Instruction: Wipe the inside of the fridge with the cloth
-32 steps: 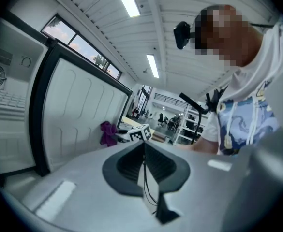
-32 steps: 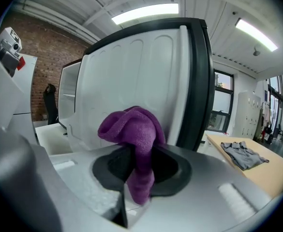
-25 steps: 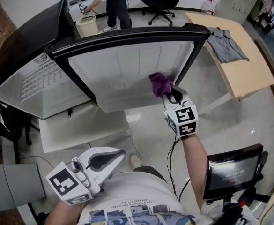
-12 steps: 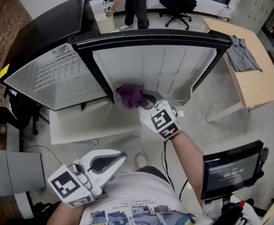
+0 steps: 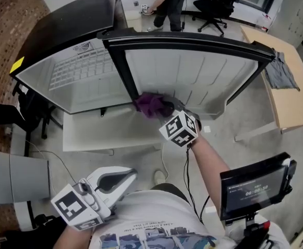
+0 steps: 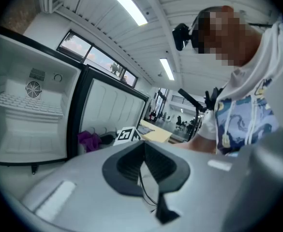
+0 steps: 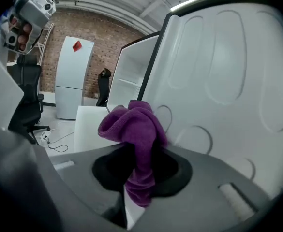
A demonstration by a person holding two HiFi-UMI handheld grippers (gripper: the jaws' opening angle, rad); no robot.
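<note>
Purple cloth (image 5: pixel 152 105) is bunched against the white door liner (image 5: pixel 198 71) of the open fridge (image 5: pixel 63 19), low in the corner next to the black frame edge, just above centre at 12 o'clock in the head view. The right gripper (image 5: pixel 164 109) is clenched on it. In the right gripper view its jaws pinch the middle of the cloth (image 7: pixel 134 129), so a loose wad stands out past the tips and a tail hangs back between them. I judge that this grip lets the soft wad, not the hard jaw tips, meet the moulded ribs and round recesses of the liner. The arm reaches forward with the marker cube (image 5: pixel 181 129) turned up, which points the jaws at the panel.

The left gripper (image 5: pixel 125 178) hangs at 7 o'clock, close to the person's shirt and well away from the fridge. In its own view the jaws (image 6: pixel 143 161) are pressed together with nothing between them, so I take it to be parked out of the way.

At 10 o'clock the fridge cavity (image 5: pixel 78 82), with its wire shelf and fan grille, faces the person. Wiping looks to be under way on the door side, and the cavity probably remains to be done.
</note>
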